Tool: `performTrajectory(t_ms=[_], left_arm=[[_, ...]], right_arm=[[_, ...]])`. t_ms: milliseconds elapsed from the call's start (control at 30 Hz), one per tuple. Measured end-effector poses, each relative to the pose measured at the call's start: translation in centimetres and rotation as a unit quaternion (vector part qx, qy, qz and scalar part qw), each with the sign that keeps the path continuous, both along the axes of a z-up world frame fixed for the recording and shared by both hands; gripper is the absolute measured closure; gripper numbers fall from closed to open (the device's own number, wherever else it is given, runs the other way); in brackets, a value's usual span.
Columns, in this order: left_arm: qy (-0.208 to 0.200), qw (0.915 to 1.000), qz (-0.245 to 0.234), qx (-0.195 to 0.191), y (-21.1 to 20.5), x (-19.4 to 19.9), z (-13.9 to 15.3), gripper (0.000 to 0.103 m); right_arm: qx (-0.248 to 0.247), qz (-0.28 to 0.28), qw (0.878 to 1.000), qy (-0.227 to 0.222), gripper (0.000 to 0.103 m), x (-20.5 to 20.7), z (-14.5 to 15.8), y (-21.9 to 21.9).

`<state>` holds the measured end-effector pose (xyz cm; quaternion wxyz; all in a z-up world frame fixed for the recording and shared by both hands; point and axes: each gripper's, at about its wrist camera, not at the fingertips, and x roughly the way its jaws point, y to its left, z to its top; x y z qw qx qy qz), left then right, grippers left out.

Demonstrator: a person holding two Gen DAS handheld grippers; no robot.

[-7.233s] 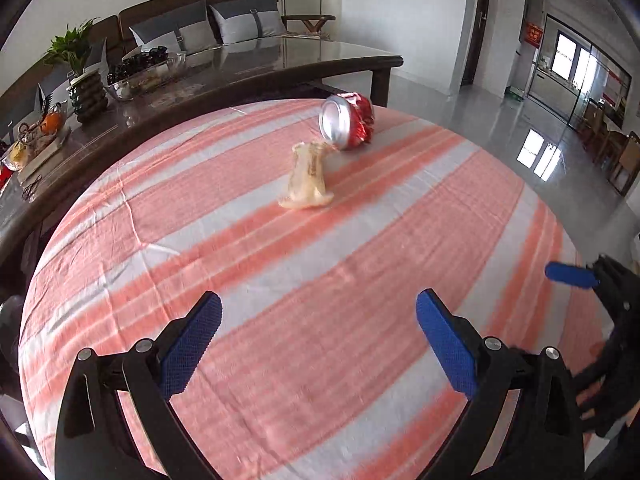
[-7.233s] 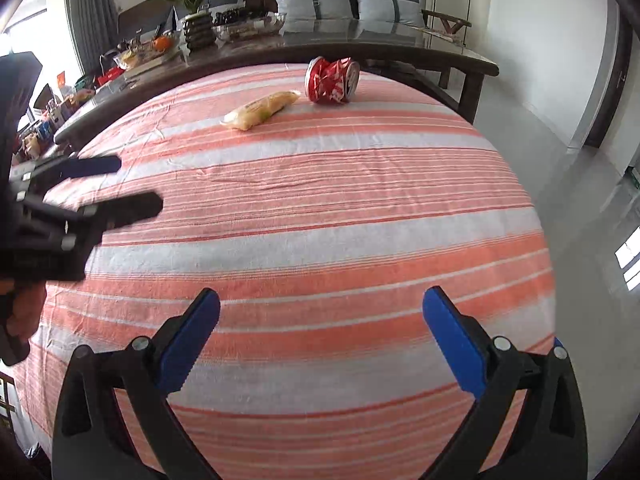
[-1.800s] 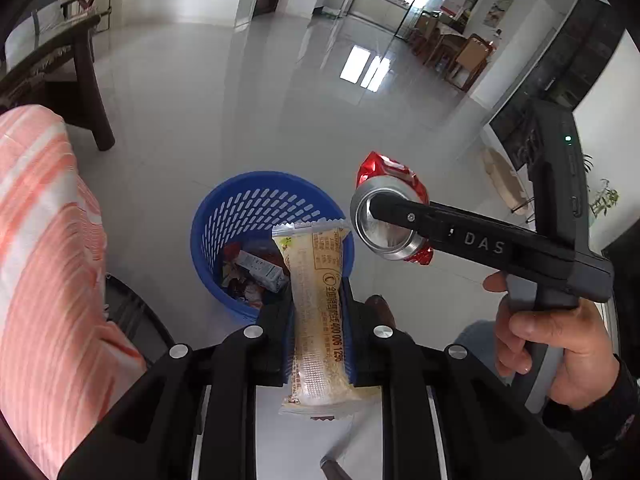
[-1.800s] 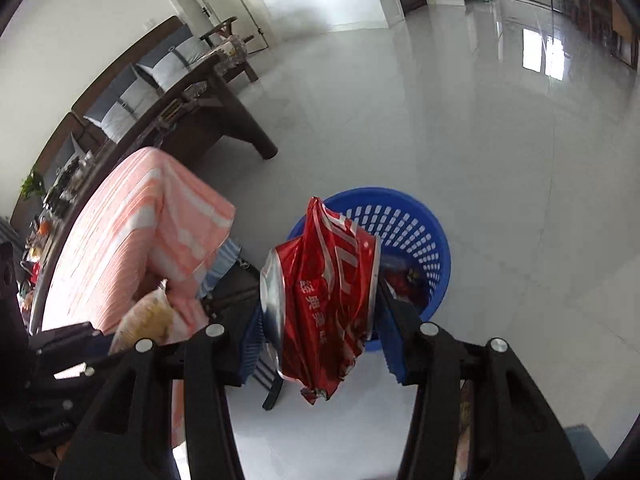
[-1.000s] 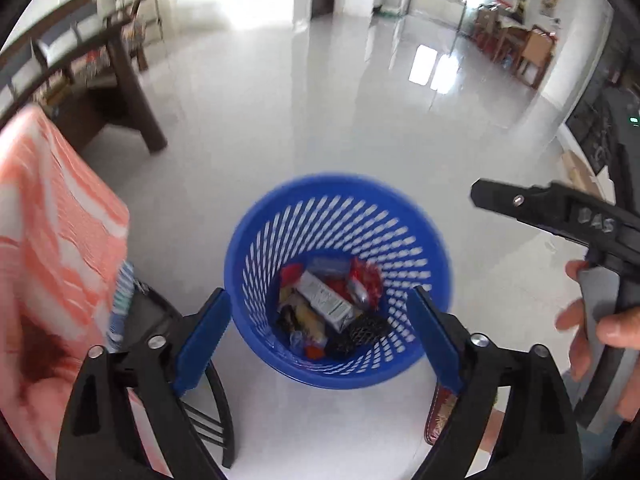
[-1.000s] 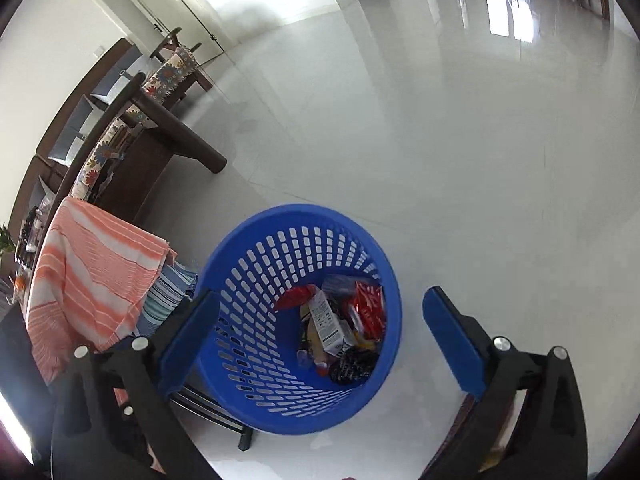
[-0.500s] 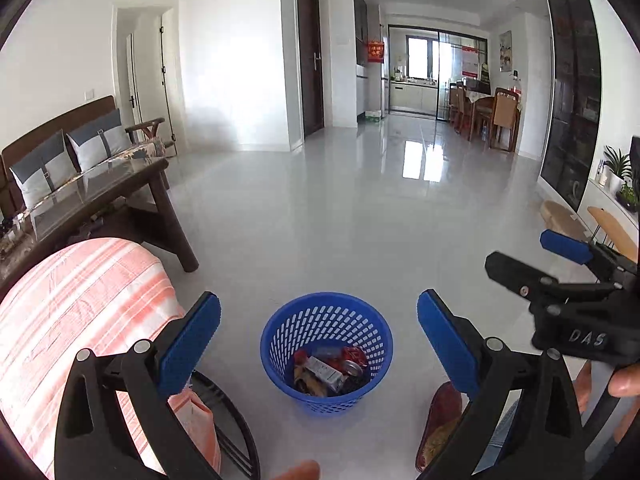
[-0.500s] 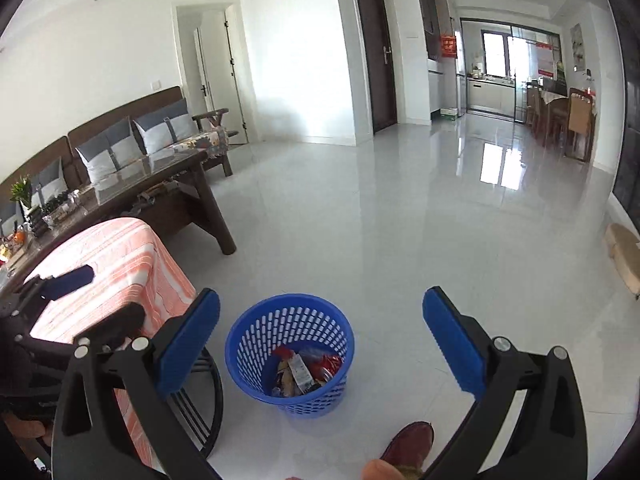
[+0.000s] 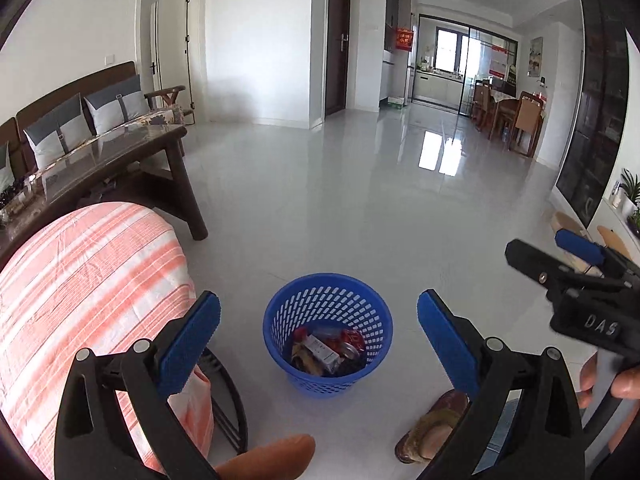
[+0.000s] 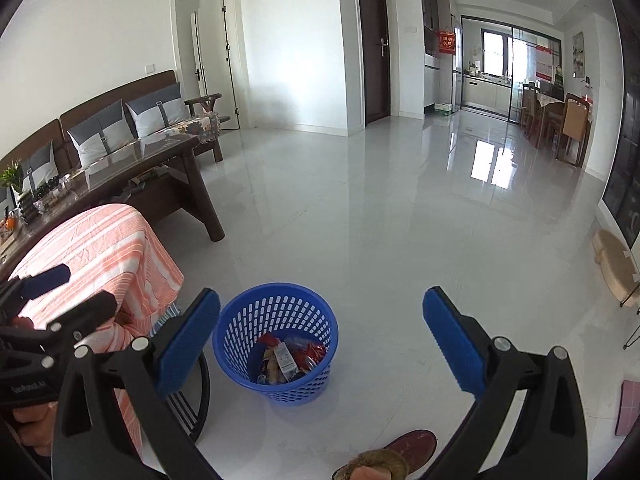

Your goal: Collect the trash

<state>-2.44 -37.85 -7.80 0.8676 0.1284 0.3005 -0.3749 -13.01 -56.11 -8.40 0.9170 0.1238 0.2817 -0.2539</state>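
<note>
With the left gripper [image 9: 318,334] and right gripper [image 10: 322,332] both wide and empty, the trash [image 9: 326,350] lies in the blue basket [image 9: 280,320] on the floor: light, crushable pieces, probably best pinched across their middle.

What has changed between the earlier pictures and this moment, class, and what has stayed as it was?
The snack wrapper and crushed red can, once on the striped tablecloth, were carried over and dropped into the blue basket. Both the left gripper and right gripper let go, their jaws now wide and empty, and drew back up. The basket kept its spot.
</note>
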Motion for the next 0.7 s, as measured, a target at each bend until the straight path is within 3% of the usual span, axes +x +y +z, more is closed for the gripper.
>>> performTrajectory(t_ms=[100,267,400,600,700], left_arm=[[-0.010,0.9997,0.015,0.018,-0.3,0.3,-0.5,0.005],[-0.014,0.9997,0.014,0.015,-0.1,1.1,-0.5,0.005],[-0.013,0.9994,0.012,0.030,-0.2,1.3,-1.2,0.005],[0.019,0.9978,0.011,0.063,-0.6,2.2,-3.1,0.005],[0.020,0.9971,0.009,0.074,-0.8,2.3,-3.5,0.005]], right_arm=[[0.001,0.009,1.000,-0.014,0.005,0.7,1.1,0.0],[-0.012,0.018,0.999,-0.040,0.005,1.4,0.9,0.6],[0.031,0.023,0.999,0.009,0.005,2.1,-2.0,0.7],[0.068,0.015,0.994,0.089,0.005,2.3,-5.2,0.7],[0.084,0.019,0.991,0.106,0.005,2.5,-6.0,0.8]])
